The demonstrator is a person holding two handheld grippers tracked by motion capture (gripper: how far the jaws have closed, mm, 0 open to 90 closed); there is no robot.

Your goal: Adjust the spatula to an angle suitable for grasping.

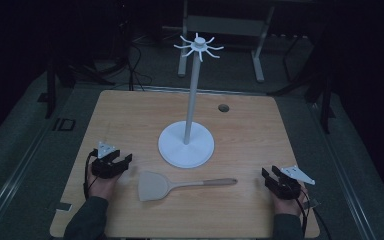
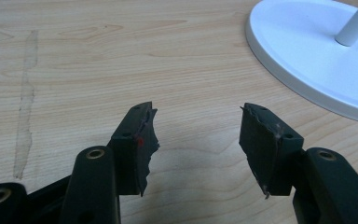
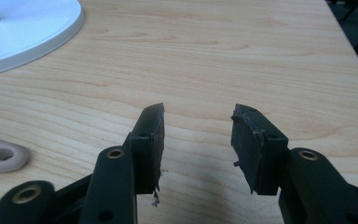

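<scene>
A pale spatula [image 1: 180,185] lies flat on the wooden table [image 1: 130,115], blade to the left, handle pointing right. Its handle end with a hanging hole [image 3: 2,155] shows at the left of the right gripper view. Behind it stands a white rack [image 1: 186,142] with a round base, a tall pole and hooks [image 1: 198,47] at the top. My left gripper [image 1: 120,159] rests left of the spatula blade, open and holding nothing. My right gripper [image 1: 270,175] rests right of the handle, open and holding nothing. The rack's base [image 2: 307,60] lies ahead-right of the left jaws.
A small round hole [image 1: 223,107] sits in the table near the back right. Beyond the table are dark floor, cables and a metal frame [image 1: 225,30]. The table's right edge [image 3: 349,51] runs close to the right gripper.
</scene>
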